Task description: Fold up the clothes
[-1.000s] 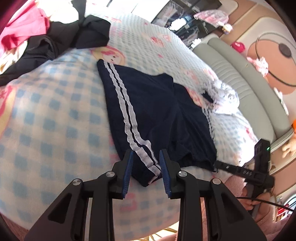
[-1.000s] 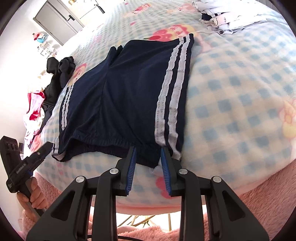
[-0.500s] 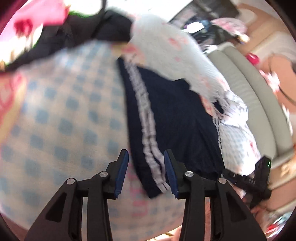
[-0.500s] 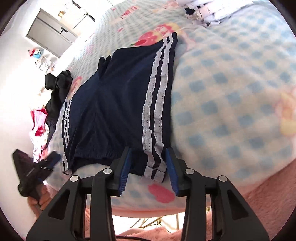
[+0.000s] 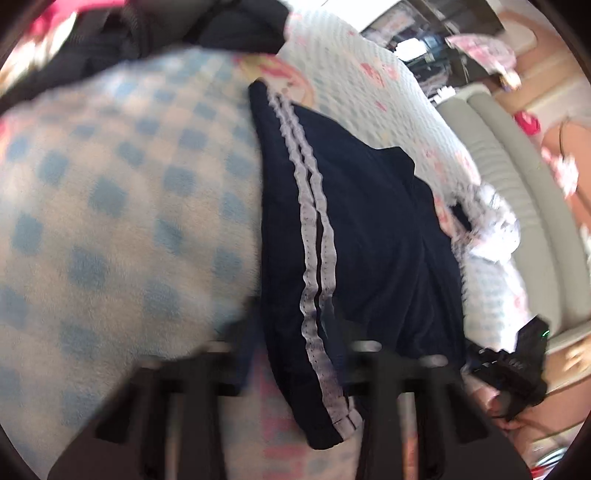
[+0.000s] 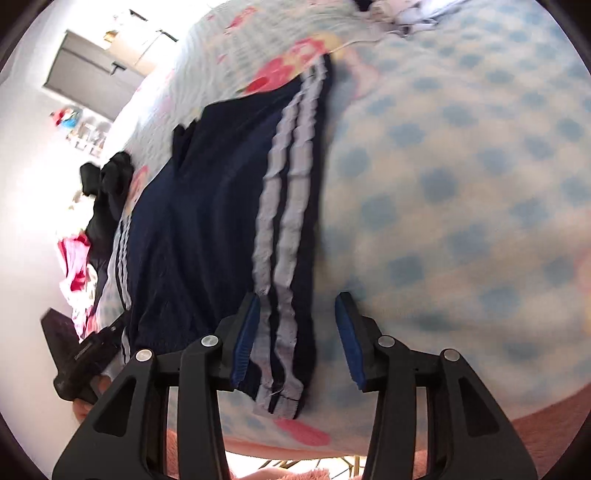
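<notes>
Navy shorts (image 5: 369, 229) with two white side stripes lie flat on the blue-checked blanket (image 5: 110, 221). My left gripper (image 5: 293, 332) is blurred but open, its fingers on either side of the striped left edge near the waistband corner. In the right wrist view the same shorts (image 6: 207, 221) show their other striped edge (image 6: 284, 206). That edge runs between the blue pads (image 6: 245, 332) of my open right gripper (image 6: 297, 332), close above the fabric. Each view shows the other gripper, held in a hand: the right gripper (image 5: 517, 369) and the left gripper (image 6: 81, 354).
A heap of black clothes (image 5: 184, 29) and a pink garment (image 6: 74, 258) lie at the far left of the bed. A white patterned garment (image 5: 491, 229) sits at the right beside a grey padded cushion (image 5: 517, 177). The bed's front edge (image 6: 369, 446) is just below the grippers.
Both grippers have opened wider and moved forward and lower over the shorts' striped edges. The shorts have not moved.
</notes>
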A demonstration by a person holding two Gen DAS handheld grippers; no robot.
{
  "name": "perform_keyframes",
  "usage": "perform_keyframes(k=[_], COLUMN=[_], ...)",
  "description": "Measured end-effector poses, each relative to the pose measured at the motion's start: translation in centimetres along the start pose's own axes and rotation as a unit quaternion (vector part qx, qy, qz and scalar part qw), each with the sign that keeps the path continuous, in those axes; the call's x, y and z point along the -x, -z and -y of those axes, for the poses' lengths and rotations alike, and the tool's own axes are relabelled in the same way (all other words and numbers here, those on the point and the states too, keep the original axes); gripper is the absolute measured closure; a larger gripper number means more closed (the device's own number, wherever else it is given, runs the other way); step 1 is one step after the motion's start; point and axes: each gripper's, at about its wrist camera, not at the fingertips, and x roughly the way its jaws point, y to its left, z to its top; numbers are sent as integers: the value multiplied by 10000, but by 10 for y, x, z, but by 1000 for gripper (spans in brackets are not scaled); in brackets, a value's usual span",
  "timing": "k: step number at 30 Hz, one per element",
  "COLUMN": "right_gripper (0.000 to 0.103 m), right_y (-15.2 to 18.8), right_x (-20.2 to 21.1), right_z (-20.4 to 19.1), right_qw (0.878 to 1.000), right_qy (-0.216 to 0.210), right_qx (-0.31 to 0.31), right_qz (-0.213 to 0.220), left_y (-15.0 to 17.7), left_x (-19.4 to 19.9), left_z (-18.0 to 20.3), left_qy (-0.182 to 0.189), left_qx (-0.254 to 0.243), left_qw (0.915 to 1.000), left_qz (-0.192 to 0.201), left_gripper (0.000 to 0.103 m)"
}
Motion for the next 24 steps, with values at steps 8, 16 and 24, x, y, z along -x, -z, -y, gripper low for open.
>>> perform_keyframes(k=[8, 16, 24], right_gripper=[96, 77, 81], right_y=[-7, 2, 18], right_x=[5, 31, -6], right_z=[-16, -24, -30], right_qw=[9892, 9977, 9961], right_qy=[1201, 68, 771], right_qx=[729, 571, 416], right_qz=[424, 345, -32], left_y=[-10, 0, 26], left_x=[17, 52, 22], left_z=[-5, 9, -3], left_qy=[-420, 175, -395], left_qx=[-287, -581, -559], left_qw=[9987, 9981, 9969], left_qz=[68, 131, -383], left_gripper=[97, 83, 81])
